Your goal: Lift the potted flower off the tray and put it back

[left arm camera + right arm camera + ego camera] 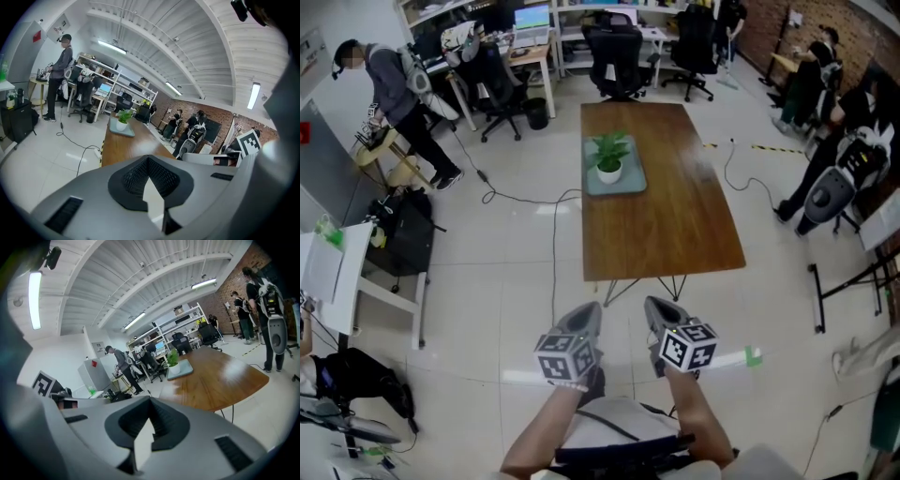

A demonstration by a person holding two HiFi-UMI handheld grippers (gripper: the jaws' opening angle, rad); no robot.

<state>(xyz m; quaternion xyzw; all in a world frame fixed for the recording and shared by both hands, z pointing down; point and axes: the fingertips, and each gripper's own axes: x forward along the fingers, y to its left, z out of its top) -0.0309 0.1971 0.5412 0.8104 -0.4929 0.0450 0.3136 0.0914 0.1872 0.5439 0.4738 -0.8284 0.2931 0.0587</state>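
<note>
Hovering left gripper (584, 317) and right gripper (661, 314) short of counter (661, 230); both sets of fingers pressing together, empty, potted flower (609, 155) sitting on tray (630, 178) well beyond reach.

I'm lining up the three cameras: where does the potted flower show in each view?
Head view: potted flower upper centre, on the tray at the table's far end.
Left gripper view: left of centre, at mid-height.
Right gripper view: just right of centre, at mid-height.
Shared landmark: the wooden table under it.
</note>
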